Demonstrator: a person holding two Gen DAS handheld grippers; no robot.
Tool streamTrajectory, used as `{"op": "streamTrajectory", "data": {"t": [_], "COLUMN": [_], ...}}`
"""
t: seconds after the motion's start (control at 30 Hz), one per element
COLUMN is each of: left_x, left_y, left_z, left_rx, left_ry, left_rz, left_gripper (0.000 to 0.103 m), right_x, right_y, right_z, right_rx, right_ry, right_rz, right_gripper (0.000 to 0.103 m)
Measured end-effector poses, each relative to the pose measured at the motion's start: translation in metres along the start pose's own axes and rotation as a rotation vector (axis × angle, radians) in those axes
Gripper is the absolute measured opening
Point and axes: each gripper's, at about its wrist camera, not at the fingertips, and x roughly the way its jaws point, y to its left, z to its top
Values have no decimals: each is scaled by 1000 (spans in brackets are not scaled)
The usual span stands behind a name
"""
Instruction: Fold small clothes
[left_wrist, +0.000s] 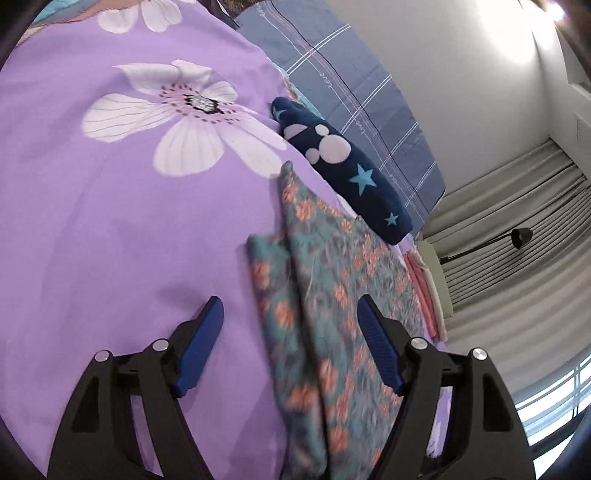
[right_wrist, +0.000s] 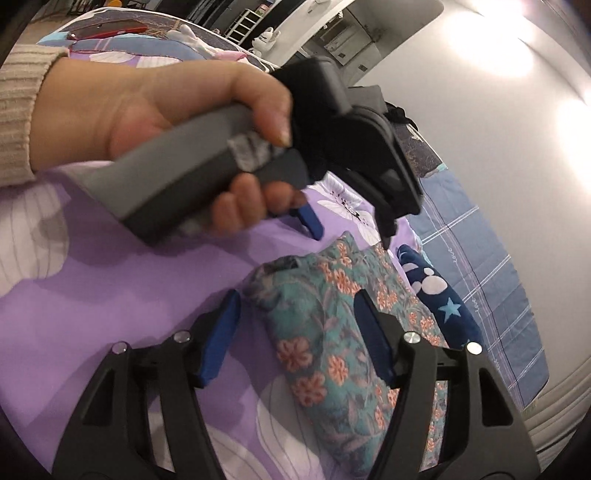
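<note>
While both tools hang above the bed with nothing between their blue pads, the left gripper (left_wrist: 290, 354) and the right gripper (right_wrist: 295, 336) stand wide open over the teal floral garment (left_wrist: 332, 295), which lies partly folded on the purple flowered bedspread (left_wrist: 110, 221), just beside a navy star-print garment (left_wrist: 343, 166). The step looks like choosing an edge; next, each should pinch a corner and fold it across.

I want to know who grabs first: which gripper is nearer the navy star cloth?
Left. The left gripper hangs open near the navy star cloth; the right gripper sits further back over the floral garment.
</note>
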Motion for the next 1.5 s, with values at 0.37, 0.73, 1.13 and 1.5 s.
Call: {"op": "streamTrajectory", "data": {"t": [0.37, 0.73, 1.13, 1.5], "left_x": [27, 7, 12, 41], "left_y": [-30, 15, -10, -22], "left_z": [26, 24, 2, 9], "left_rx": [71, -36, 66, 101], "left_ry": [30, -12, 56, 82], "left_rz": [81, 115, 5, 65], "left_gripper": [3, 10, 65, 8], "right_x": [-9, -22, -8, 8], "right_y": [-15, 25, 19, 15], "right_z": [13, 1, -3, 7], "right_rx": [98, -87, -89, -32], "right_ry": [-19, -58, -12, 26], "right_rz": [19, 26, -105, -109], "right_gripper": [9, 40, 41, 9]}}
